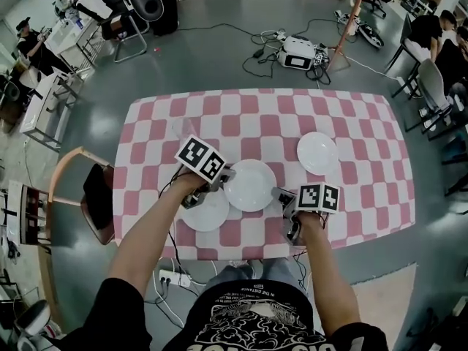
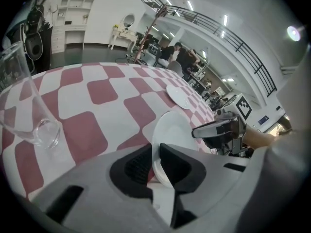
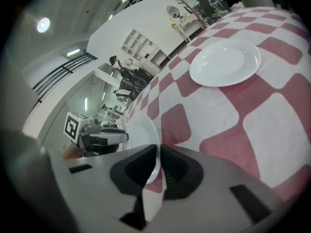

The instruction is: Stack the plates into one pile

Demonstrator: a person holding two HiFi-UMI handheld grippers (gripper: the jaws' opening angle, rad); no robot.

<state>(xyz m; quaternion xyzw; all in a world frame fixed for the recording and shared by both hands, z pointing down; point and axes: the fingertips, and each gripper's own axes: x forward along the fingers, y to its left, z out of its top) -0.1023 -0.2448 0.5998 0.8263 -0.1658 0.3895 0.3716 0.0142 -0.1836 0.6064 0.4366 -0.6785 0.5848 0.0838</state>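
A white plate [image 1: 250,185] [image 2: 175,130] [image 3: 141,135] sits at the middle of the pink-checked table [image 1: 344,108], held from both sides. My left gripper [image 1: 228,175] [image 2: 155,159] is shut on its left rim. On the opposite rim my right gripper [image 1: 280,194] [image 3: 158,161] is shut too. A second plate [image 1: 207,212] lies on the cloth at the near left, partly under the left gripper and the held plate's edge. The third plate [image 1: 317,153] [image 3: 226,62] [image 2: 179,96] lies alone at the far right.
A clear glass [image 2: 29,106] [image 1: 183,128] stands on the cloth to the far left of the plates. A wooden chair [image 1: 80,189] stands by the table's left side. A power strip [image 1: 172,276] and cables lie on the floor at the near edge.
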